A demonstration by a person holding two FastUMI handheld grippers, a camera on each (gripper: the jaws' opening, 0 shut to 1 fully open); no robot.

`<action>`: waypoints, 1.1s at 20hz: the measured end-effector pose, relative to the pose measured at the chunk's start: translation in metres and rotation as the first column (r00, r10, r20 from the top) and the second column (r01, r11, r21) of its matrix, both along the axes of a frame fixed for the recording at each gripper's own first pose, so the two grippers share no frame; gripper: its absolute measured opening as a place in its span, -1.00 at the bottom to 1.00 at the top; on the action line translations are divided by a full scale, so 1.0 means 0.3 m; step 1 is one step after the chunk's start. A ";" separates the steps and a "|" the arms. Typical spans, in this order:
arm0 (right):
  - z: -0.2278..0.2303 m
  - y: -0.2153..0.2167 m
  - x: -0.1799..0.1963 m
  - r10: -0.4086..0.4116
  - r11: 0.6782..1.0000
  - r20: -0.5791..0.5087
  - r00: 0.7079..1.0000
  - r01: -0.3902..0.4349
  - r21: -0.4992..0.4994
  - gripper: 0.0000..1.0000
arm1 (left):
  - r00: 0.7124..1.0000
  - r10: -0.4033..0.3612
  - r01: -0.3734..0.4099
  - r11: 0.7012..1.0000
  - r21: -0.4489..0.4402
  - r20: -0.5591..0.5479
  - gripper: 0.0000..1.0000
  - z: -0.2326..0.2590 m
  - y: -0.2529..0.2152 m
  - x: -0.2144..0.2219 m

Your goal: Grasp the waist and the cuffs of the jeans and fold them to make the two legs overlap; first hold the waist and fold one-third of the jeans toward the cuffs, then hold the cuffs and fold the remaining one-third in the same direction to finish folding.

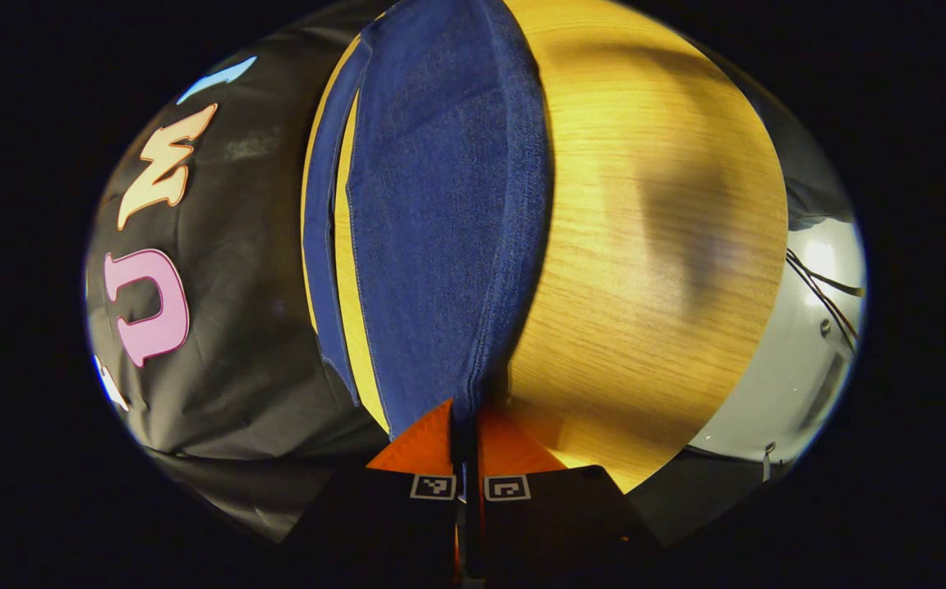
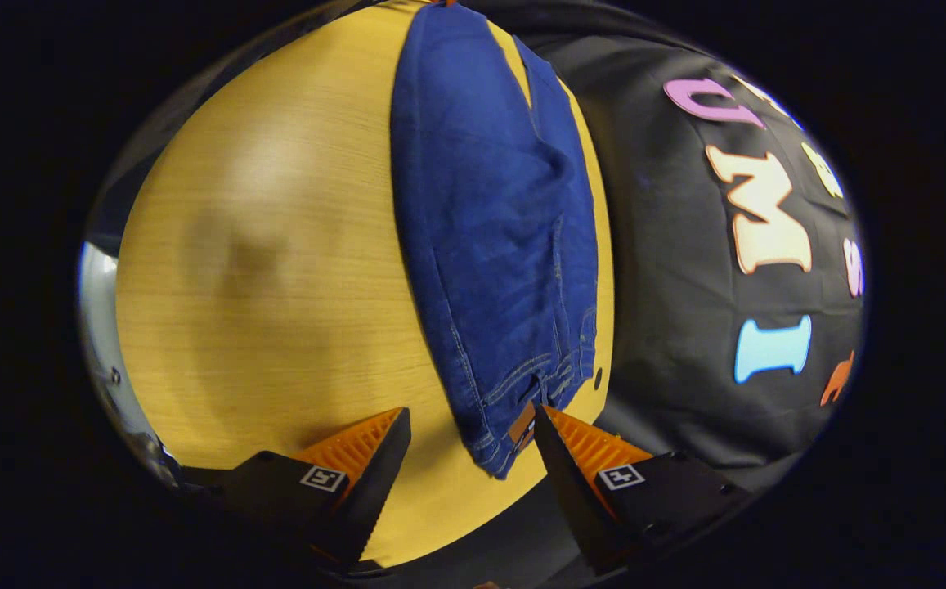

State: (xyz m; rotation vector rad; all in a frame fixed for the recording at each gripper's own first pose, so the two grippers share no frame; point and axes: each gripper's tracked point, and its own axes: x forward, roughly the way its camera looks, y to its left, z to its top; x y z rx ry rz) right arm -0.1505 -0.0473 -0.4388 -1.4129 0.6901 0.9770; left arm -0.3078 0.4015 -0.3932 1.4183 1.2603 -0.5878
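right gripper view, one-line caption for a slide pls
Right tongs open around the waist end of blue jeans lying lengthwise on a wooden table.

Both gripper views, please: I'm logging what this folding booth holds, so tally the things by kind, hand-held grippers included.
Jeans: 1
Wooden table: 1
Hand-held grippers: 2, the left hand-held gripper shut on the jeans, the right hand-held gripper open at the waist end
Total: 4
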 end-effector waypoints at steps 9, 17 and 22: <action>-0.077 0.068 0.132 0.037 0.999 0.047 0.998 -0.038 0.023 0.78 | 0.999 -0.037 0.037 0.999 0.013 -0.010 -1.00 -0.001 0.002 0.000; -0.122 0.060 0.092 0.001 0.998 0.020 1.000 0.000 -0.059 -0.21 | 0.999 -0.026 0.026 0.999 0.022 0.022 -1.00 0.001 -0.001 0.011; -0.099 0.098 0.092 -0.041 0.998 0.035 0.999 0.043 -0.037 -0.89 | 1.000 -0.018 0.018 1.000 0.016 0.017 -1.00 -0.002 0.001 0.011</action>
